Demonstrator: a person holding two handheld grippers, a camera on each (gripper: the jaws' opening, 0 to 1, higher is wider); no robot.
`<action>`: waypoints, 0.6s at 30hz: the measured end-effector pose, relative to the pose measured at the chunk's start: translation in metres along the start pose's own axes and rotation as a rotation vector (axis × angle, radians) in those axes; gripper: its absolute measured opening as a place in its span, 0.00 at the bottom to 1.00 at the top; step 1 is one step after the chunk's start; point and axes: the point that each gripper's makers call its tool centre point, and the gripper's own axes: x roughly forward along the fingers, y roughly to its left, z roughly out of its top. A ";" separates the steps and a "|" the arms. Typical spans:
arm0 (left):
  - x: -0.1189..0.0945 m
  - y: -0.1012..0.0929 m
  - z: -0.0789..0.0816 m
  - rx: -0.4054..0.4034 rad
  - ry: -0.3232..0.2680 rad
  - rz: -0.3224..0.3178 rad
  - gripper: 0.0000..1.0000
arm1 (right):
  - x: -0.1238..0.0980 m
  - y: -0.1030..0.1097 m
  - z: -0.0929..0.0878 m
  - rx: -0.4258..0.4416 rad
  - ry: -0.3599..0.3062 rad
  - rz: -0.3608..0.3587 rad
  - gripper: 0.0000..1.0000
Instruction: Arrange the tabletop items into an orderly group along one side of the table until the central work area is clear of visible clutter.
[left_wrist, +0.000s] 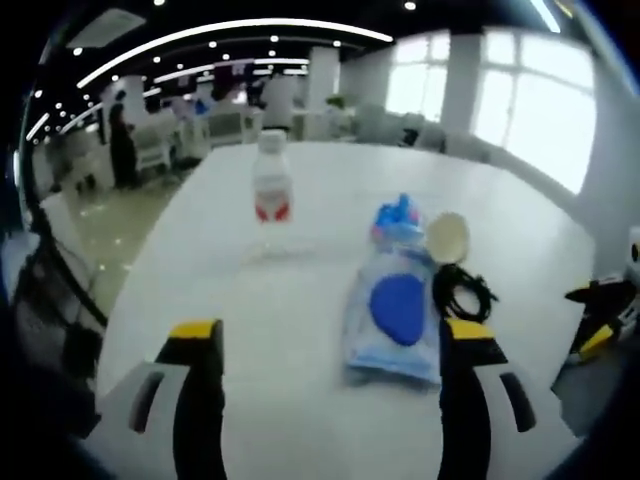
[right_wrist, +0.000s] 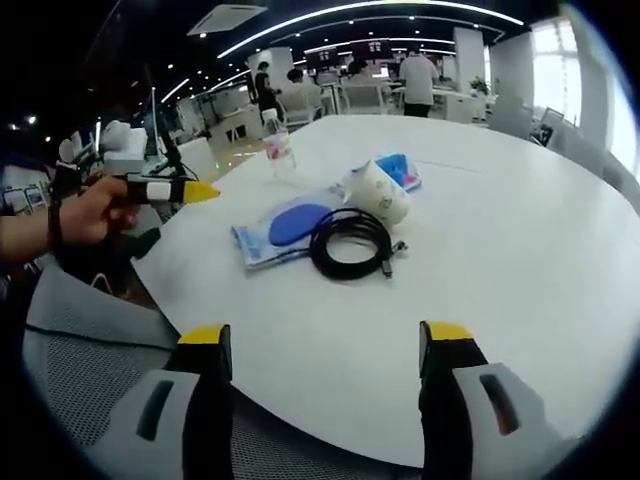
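Yellow-tipped jaws of both the left gripper (left_wrist: 331, 335) and the right gripper (right_wrist: 327, 340) stand spread, empty. At frame centre lie the blue packet (right_wrist: 285, 227), black cable (right_wrist: 350, 243) and cup (right_wrist: 380, 192); the bottle (right_wrist: 279, 144) stands beyond. Judgement: pinch the packet's edge and drag it flat.

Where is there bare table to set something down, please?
Bare white table runs right of the black cable and near the front edge. It's crowded where the cable, paper cup and blue pouch touch; the bottle stands behind.
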 end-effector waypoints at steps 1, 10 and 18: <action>-0.001 -0.002 -0.001 0.001 0.001 -0.001 0.86 | 0.000 0.000 0.000 -0.001 -0.001 0.002 0.76; -0.008 -0.012 -0.009 0.014 0.015 -0.022 0.85 | 0.001 0.006 0.001 -0.013 0.002 0.019 0.76; -0.013 -0.014 -0.010 0.020 0.012 -0.035 0.86 | 0.001 0.007 0.000 -0.012 0.002 0.026 0.75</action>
